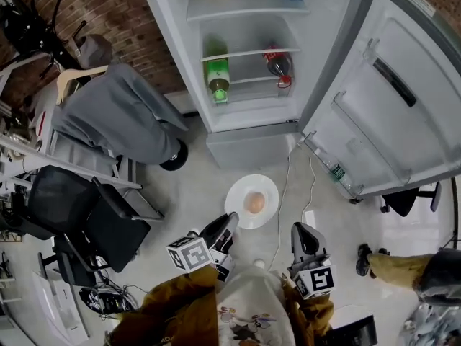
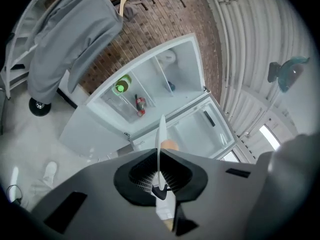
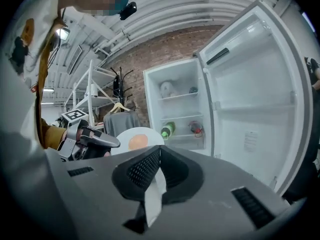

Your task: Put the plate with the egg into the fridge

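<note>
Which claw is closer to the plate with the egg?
Left. The left claw grips the plate by its near rim. The right claw is shut and empty, clear of the plate, off to its right and nearer the person.

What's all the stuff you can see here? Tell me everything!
plate: one, white, held before the open fridge
egg: one, orange-brown, on the plate
fridge: one, white, door open
green bottle: one, on a fridge shelf
dark bottle: one, red label, same shelf
jacket: one, grey, hanging left of the fridge
chair: one, black, lower left
left gripper: fingers shut on the plate's rim
right gripper: fingers shut, empty
</note>
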`<state>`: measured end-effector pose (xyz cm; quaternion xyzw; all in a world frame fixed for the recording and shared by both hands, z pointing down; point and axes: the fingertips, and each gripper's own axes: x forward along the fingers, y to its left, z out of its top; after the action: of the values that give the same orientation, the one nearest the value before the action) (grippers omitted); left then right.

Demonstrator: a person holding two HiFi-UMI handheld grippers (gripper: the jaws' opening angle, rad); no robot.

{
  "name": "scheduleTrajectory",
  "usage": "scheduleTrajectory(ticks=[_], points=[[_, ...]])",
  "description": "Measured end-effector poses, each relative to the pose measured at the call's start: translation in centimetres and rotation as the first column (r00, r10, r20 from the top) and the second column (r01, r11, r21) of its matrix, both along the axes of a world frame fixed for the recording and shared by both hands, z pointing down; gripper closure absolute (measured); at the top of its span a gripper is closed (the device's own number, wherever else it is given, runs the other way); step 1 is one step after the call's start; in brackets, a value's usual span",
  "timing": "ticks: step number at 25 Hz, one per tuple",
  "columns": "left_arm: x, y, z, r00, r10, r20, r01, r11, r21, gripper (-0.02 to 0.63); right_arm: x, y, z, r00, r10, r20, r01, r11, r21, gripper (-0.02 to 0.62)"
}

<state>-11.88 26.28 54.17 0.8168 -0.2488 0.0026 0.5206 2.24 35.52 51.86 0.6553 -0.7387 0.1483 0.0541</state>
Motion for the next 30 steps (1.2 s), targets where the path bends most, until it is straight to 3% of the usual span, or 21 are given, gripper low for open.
scheduleTrajectory(ticks=[6, 10, 13, 21, 26, 30], points=[[1.8, -7.2, -0.7, 0.998, 0.060, -0.024, -0.060, 0.998, -0.017, 0.589, 0.3, -7.6, -1.2, 0.999, 0.038, -0.016, -0.039, 0.999, -0.027, 0.591], [1.3, -10.3, -1.4, 0.992, 0.111, -0.059, -0.114, 0.993, -0.040, 0.589, -1.1, -13.5, -2.9, 1.000, 0.029, 0.004, -0.029, 1.000, 0.011, 0.591], [2.1, -13.4, -2.3, 0.985, 0.160, -0.069, -0.161, 0.987, -0.008, 0.589, 0.1, -18.0, -3.5, 0.998, 0.067, 0.015, -0.068, 0.997, 0.020, 0.591], [3.0, -21.3, -1.6, 0.986, 0.131, -0.103, -0.138, 0.989, -0.062, 0.589, 1.1, -24.9, -4.1, 0.993, 0.117, 0.005, -0.117, 0.993, 0.017, 0.591], [4.0, -22.9, -1.7, 0.987, 0.131, -0.091, -0.137, 0.988, -0.066, 0.589, 1.9, -26.1, -3.4, 0.992, 0.123, -0.007, -0.123, 0.992, -0.018, 0.591], [4.8, -24.3, -1.6, 0.993, 0.098, -0.073, -0.102, 0.993, -0.055, 0.589, 3.0, -28.4, -2.8, 0.993, 0.104, 0.050, -0.104, 0.995, -0.007, 0.591]])
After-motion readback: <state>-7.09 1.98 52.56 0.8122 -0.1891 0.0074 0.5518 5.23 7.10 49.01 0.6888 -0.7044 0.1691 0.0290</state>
